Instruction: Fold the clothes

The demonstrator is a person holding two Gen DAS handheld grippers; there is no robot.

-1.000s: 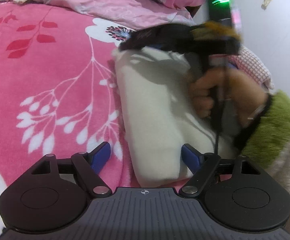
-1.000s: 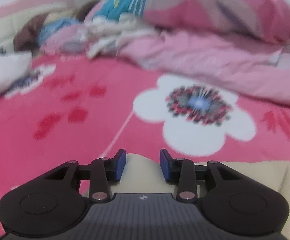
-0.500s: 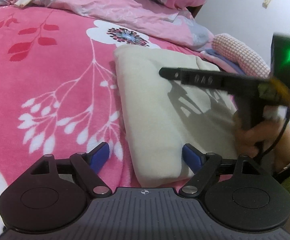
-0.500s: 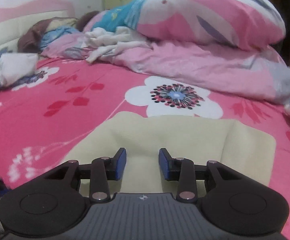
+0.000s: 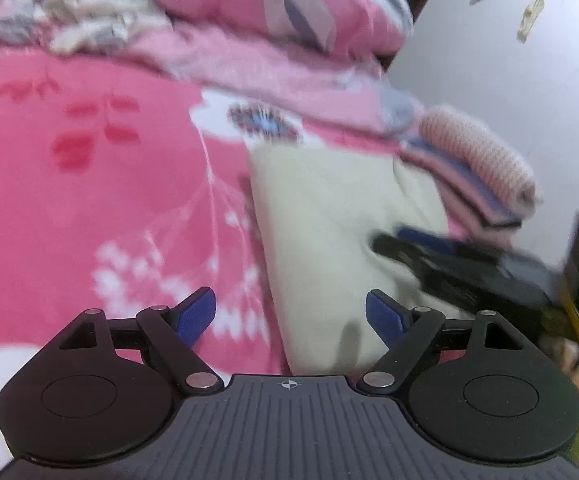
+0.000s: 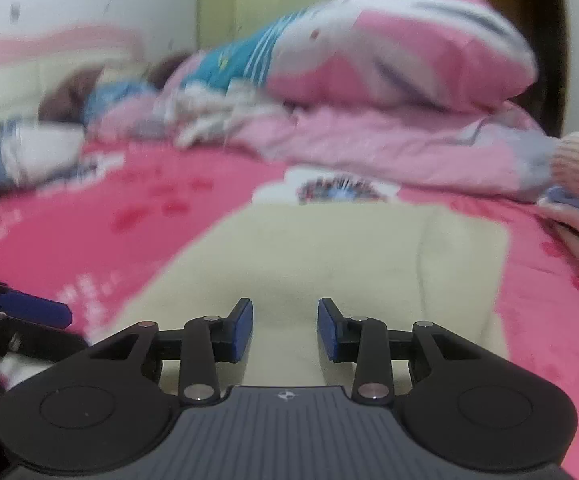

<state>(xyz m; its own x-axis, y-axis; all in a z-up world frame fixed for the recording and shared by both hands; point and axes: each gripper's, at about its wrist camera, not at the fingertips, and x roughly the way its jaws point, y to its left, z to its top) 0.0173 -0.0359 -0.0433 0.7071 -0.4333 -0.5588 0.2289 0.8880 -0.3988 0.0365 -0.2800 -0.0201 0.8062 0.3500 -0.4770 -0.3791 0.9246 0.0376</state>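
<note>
A cream garment [image 5: 329, 232] lies folded into a long rectangle on the pink flowered blanket [image 5: 89, 200]. In the left wrist view my left gripper [image 5: 289, 312] stands wide open over the garment's near left corner, with nothing between its blue pads. The right gripper [image 5: 429, 244] shows there at the right, over the garment's near right part. In the right wrist view my right gripper [image 6: 285, 328] hovers over the near end of the cream garment [image 6: 329, 248], its pads apart and holding nothing. The left gripper's blue fingertip [image 6: 33, 310] pokes in at the left edge.
A stack of folded clothes [image 5: 481, 172] topped by a pink knit sits right of the garment, by a white wall [image 5: 509, 60]. Pink quilts and pillows [image 6: 389, 92] are heaped at the far side. More crumpled clothes [image 6: 29, 152] lie at the far left.
The right gripper has drawn back along the garment toward its near end and toward the right. My left gripper has lifted and tilted up, bringing the pillows into view.
</note>
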